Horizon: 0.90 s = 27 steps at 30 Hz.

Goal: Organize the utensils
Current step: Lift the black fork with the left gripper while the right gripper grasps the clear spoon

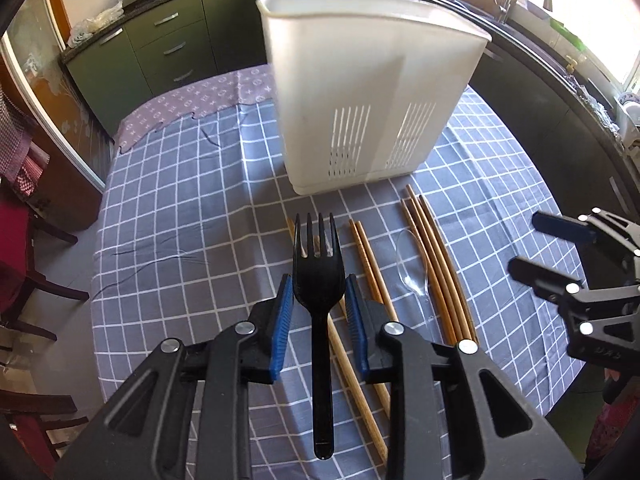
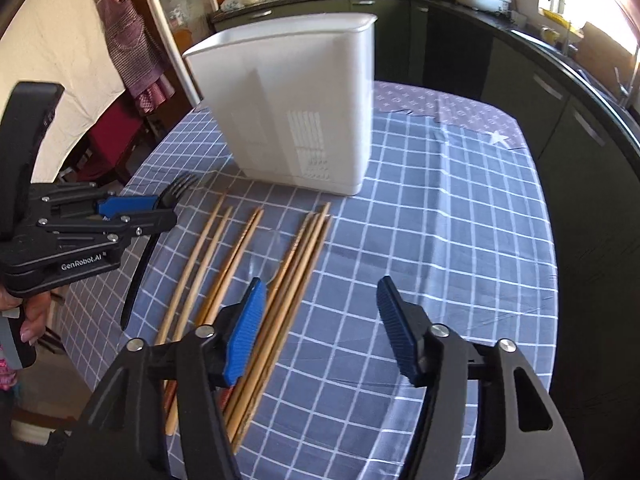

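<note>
A: Nearest in the left wrist view, the left gripper (image 1: 319, 280) has its blue pads clamped on the head of a black plastic fork (image 1: 319, 280). The tines point far, toward the holder, and the handle hangs back toward the camera above the table.

B: The right wrist view agrees. There the left gripper (image 2: 160, 210) sits at the left edge with the fork (image 2: 140, 264) pinched in it, the handle drooping over the cloth. The right gripper (image 2: 320, 320) has its pads spread wide apart with nothing between them, hovering over the near right part of the table.

A: Under and beyond the fork, wooden chopsticks (image 1: 370, 268) lie flat on the blue checked tablecloth (image 1: 192, 208), running near to far. A separate bundle of chopsticks (image 1: 436, 268) lies to the right of them.

B: Between the two groups lies a clear plastic spoon (image 1: 412, 268), its bowl toward the far side, just beside the right bundle. In the right wrist view it is too faint to make out.

A: Farther on, the white utensil holder (image 1: 360, 92) stands upright on the cloth, slotted low on its near wall, apart from the chopstick tips.

B: Behind the table run dark green kitchen cabinets (image 1: 160, 44).
</note>
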### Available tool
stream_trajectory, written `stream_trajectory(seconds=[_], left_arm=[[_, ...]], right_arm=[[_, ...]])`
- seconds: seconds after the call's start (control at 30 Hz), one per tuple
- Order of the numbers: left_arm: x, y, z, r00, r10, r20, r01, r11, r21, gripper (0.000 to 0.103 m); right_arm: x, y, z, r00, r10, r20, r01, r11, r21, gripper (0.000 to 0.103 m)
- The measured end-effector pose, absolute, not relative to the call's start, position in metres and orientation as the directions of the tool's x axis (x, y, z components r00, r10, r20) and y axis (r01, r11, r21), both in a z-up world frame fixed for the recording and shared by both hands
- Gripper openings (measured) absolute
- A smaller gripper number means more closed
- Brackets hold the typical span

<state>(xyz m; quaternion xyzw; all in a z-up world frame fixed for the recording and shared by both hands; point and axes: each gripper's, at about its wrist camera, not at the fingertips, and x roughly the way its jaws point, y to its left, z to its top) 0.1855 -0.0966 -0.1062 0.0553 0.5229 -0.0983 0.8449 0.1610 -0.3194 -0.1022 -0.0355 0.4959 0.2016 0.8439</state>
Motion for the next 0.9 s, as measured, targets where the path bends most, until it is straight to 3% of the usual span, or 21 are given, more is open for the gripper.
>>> stream_trajectory(seconds=[0.1, 0.2, 0.9], left_arm=[[0.179, -0.090, -0.095, 0.470, -0.111, -0.876, 0.218, 0.976, -0.007, 0.025], [0.172, -0.082, -0.089, 0.486, -0.117, -0.866, 0.218, 0.976, -0.010, 0.025], [0.164, -0.067, -0.088, 0.510, -0.181, -0.841, 0.249, 0.967, -0.057, 0.025]], right_arm=[[0.165, -0.298, -0.109, 0.365, 0.328, -0.871, -0.401, 0.900, 0.170, 0.031], [0.169, -0.284, -0.118, 0.315, 0.336, -0.888, -0.396, 0.896, 0.199, 0.021], [0.186, -0.236, -0.163, 0.195, 0.208, -0.958, -0.349, 0.928, 0.131, 0.014]])
